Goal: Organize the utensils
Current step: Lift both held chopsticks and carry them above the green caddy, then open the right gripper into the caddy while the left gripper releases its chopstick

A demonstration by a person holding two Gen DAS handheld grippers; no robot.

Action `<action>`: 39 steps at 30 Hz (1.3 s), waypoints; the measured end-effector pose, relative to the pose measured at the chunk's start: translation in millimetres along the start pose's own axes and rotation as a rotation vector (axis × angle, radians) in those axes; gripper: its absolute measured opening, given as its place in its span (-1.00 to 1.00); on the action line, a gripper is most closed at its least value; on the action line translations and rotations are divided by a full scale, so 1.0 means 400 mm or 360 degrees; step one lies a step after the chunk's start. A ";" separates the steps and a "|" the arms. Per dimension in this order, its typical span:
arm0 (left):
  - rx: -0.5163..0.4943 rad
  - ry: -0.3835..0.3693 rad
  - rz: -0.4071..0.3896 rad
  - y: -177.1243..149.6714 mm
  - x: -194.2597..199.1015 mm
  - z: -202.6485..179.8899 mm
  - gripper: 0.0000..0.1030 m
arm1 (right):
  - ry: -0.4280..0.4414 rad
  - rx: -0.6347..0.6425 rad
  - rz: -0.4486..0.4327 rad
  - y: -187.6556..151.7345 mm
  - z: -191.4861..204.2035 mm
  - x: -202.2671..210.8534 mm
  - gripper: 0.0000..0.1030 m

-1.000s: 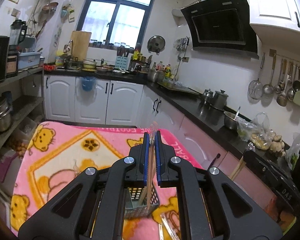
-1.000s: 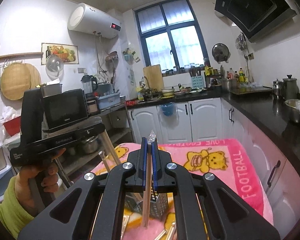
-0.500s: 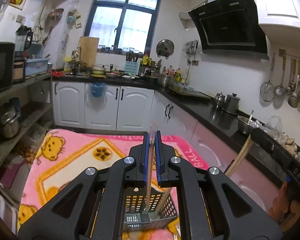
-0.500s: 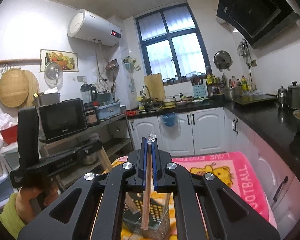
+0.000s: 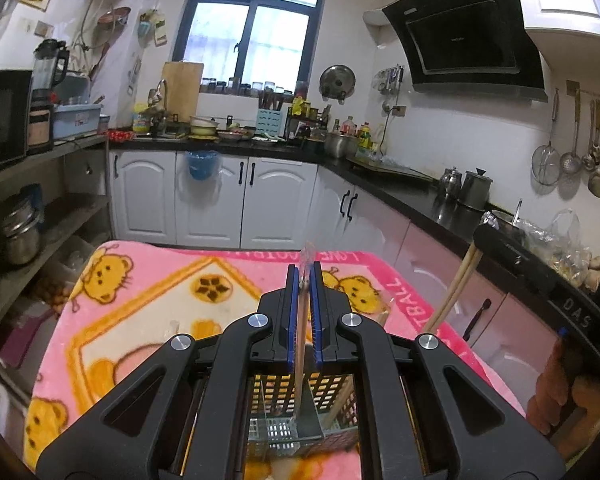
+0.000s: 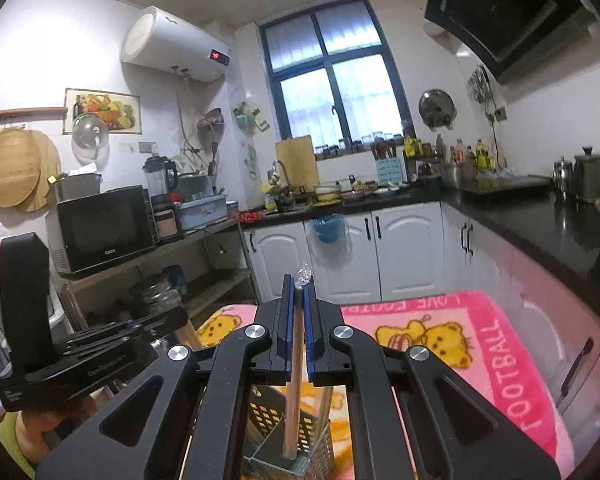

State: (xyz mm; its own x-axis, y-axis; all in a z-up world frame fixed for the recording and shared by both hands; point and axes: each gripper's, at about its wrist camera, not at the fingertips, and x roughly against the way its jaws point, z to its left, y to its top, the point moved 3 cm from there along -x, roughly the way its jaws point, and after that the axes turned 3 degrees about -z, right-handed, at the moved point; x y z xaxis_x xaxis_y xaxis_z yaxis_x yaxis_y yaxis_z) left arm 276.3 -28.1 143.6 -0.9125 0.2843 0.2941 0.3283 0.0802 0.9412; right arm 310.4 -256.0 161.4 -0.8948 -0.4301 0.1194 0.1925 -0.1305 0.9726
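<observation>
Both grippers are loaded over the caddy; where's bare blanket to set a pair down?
Free: pink blanket left of the left gripper, and the far strip beyond the right gripper, by the bear print. Crowded: the utensil basket beneath both chopstick pairs.

Two grippers (image 5: pixel 305 280) (image 6: pixel 296 292), two chopstick pairs (image 5: pixel 301 344) (image 6: pixel 294 380), one perforated basket (image 5: pixel 284 420), one pink blanket (image 5: pixel 140 300)

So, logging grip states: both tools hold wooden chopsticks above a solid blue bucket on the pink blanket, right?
Not a solid blue bucket: the left wrist view shows a perforated grey basket. The left tool and right tool do each clamp wooden chopsticks above it, on the pink blanket.
</observation>
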 end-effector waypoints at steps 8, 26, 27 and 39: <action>0.0063 -0.0010 0.0020 -0.068 -0.012 0.022 -0.94 | -0.0035 -0.0024 0.0004 -0.084 -0.009 -0.009 -0.91; 0.0010 0.0026 0.0055 -0.131 -0.031 0.021 -0.94 | -0.0080 -0.0043 0.0173 -0.202 -0.016 0.003 -0.86; 0.0008 0.0027 0.0063 -0.136 -0.034 0.019 -0.94 | -0.0057 -0.0049 0.0217 -0.210 -0.017 0.000 -0.79; 0.0011 0.0021 0.0076 -0.152 -0.017 0.007 -0.93 | -0.0092 -0.0062 0.0349 -0.248 -0.024 0.045 -0.34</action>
State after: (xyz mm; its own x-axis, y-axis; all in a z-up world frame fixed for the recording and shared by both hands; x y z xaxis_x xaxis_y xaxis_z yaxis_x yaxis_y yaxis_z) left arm 263.1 -32.2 84.1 -0.8989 0.2754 0.3408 0.3732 0.0735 0.9248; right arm 279.2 -259.4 64.9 -0.8511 -0.4005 0.3394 0.3993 -0.0741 0.9138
